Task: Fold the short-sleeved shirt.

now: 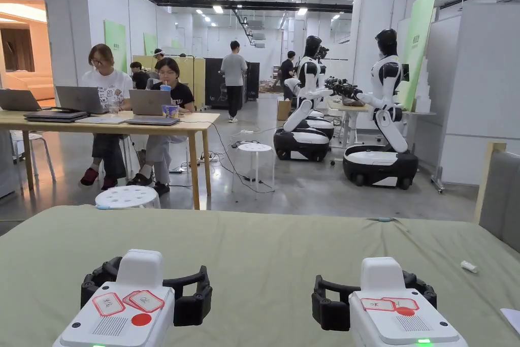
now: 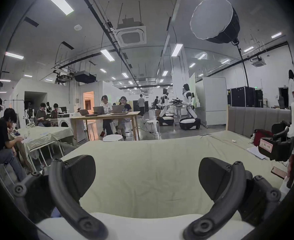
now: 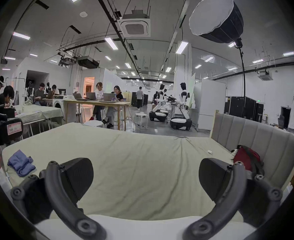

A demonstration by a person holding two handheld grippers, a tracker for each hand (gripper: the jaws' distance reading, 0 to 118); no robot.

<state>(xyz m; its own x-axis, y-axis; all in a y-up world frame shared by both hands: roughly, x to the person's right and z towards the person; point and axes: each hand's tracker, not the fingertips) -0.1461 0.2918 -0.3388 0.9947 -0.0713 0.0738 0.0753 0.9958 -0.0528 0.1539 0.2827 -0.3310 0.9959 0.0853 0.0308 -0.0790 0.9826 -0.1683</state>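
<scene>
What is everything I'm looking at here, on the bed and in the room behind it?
Bed sheet: one, pale green, covering the bed in front.
Crumpled garment: one, blue, near the sheet's left edge; whether it is the shirt I cannot tell.
Bag: one, red and black, against the grey headboard.
Small white object: one, on the sheet at right.
Stools: two, white, beyond the bed.
Wooden table: one, holding laptops, two people seated behind it.
Humanoid robots: two, white and black, at right.
Softbox lamp: one, overhead.
Left gripper: black jaws apart, holding nothing.
Right gripper: black jaws apart, holding nothing.
</scene>
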